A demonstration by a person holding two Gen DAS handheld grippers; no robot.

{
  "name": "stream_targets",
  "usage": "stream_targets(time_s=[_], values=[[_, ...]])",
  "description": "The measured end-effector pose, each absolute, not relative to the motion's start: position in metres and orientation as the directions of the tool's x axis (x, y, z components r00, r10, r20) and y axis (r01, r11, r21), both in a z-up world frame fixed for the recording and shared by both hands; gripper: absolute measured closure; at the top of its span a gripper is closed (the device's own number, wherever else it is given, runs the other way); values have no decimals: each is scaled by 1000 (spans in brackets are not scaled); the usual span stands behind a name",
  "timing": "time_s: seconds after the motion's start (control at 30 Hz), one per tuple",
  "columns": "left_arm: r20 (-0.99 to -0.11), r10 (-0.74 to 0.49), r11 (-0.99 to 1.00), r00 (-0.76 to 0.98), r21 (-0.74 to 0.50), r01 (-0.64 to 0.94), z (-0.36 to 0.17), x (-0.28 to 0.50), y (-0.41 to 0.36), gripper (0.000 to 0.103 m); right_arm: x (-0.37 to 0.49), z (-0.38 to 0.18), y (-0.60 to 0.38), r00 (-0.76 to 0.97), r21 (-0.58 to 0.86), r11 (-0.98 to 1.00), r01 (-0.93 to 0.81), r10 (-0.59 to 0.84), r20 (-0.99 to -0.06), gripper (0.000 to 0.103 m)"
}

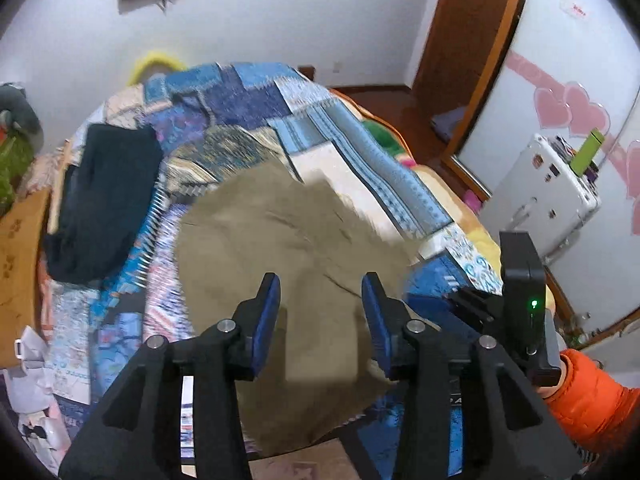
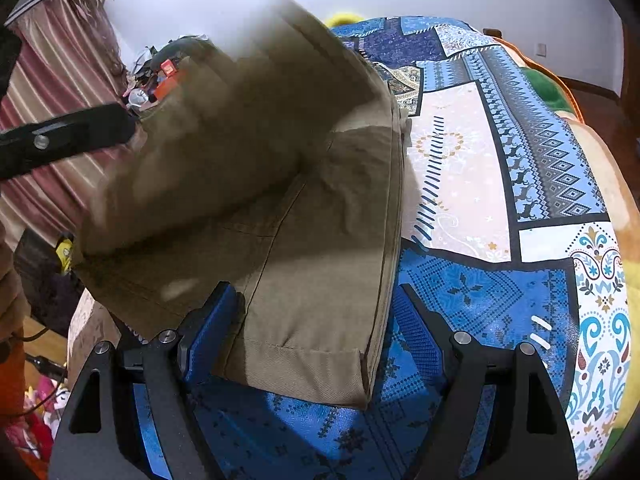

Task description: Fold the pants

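Khaki pants (image 1: 288,232) lie folded on the patterned blue bedspread (image 1: 240,92). My left gripper (image 1: 322,290) is open above them, holding nothing. In the right wrist view the pants (image 2: 304,240) lie with a hemmed end (image 2: 304,376) near the bed's front edge, and a blurred upper layer (image 2: 224,120) is in motion over them. My right gripper (image 2: 316,320) is open, its jaws on either side of the hemmed end. The right gripper's body (image 1: 520,288) shows at the right of the left wrist view. The left gripper's finger (image 2: 68,136) shows at the left of the right wrist view.
A dark garment (image 1: 104,200) lies folded on the bed's left side. A white case (image 1: 536,200) and a wardrobe with pink hearts (image 1: 572,108) stand on the right. Curtains (image 2: 52,80) and clutter (image 2: 160,72) are left of the bed (image 2: 480,160).
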State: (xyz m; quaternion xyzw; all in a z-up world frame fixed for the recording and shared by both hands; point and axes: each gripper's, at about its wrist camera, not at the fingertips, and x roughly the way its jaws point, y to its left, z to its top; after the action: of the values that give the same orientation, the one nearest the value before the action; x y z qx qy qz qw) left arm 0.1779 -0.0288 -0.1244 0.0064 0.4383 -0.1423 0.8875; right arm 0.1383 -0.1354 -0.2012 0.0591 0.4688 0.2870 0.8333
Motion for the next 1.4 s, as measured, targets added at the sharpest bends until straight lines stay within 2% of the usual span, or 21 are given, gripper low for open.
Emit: stream_targets(time_s=[0.27,0.57,0.9,1.03,1.27,1.4], values=[[-718,-122,988,685,-23,152,-105,205,8,27,139,-203,-137,392,375,829,-415,535,-749,25],[-792,-14,999,611,11,37,-145,301,46,26,140,-204,-139,383,387,825,-411,542,-748,25],[-923,39,996,383,67,60,-236,384,42,21,142,-204,-140,380,386,822,-419,545,-747,25],[-941,98,984,323,140,109,-272,379,43,19,144,-202,-141,389,366,829,-423,531,-752,25],[-930,98,968,355,171,182,-263,343,47,14,147,-201,-154,393,362,841,-402,515,-762,25],[-929,64,975,364,136,175,-252,314,56,14,148,-194,-166,429,321,868,-380,472,-770,25]])
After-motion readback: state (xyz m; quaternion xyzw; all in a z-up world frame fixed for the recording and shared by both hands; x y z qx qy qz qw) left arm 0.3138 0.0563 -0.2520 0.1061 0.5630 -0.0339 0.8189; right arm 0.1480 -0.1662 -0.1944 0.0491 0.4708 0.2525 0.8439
